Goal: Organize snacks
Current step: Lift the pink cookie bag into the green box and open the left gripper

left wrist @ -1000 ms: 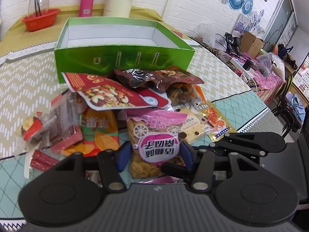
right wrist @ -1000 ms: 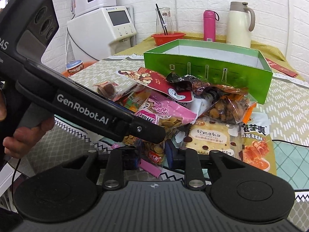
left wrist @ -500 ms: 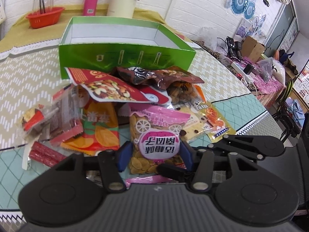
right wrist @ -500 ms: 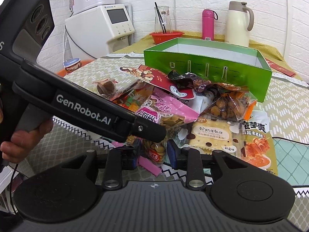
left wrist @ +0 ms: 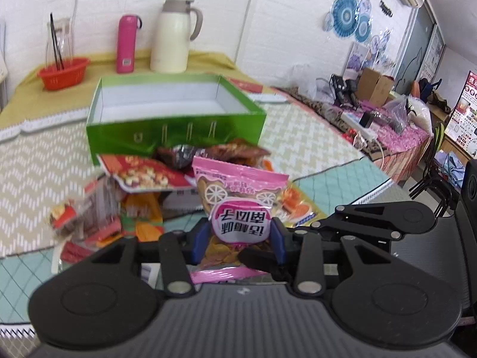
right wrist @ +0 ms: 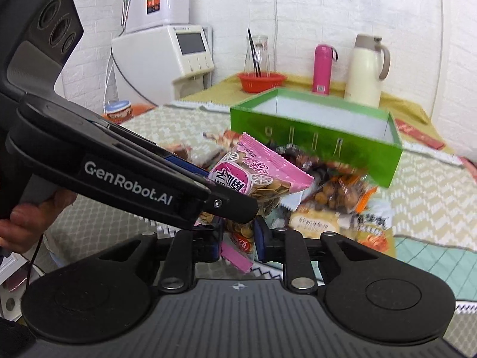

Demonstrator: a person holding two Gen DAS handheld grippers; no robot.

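Gripping pink snack bag [left wrist: 238,208] | both claws: left claw [left wrist: 238,240], right claw [right wrist: 238,238] | "GenRobot.AI"

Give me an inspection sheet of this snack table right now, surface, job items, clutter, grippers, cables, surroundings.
Surface: table under zigzag-patterned and teal cloths.
Job's things: pink snack bag lifted above the snack pile; green box behind the pile, open, white inside, nothing seen in it.
Clutter: pink bottle, cream jug, red basket at the back.
Grippers: left gripper shut on the pink snack bag; right gripper around the bag's lower end, contact not clear.
Cables: a cord and power strip on the side table.
Surroundings: white brick wall, white dispenser, cardboard box.
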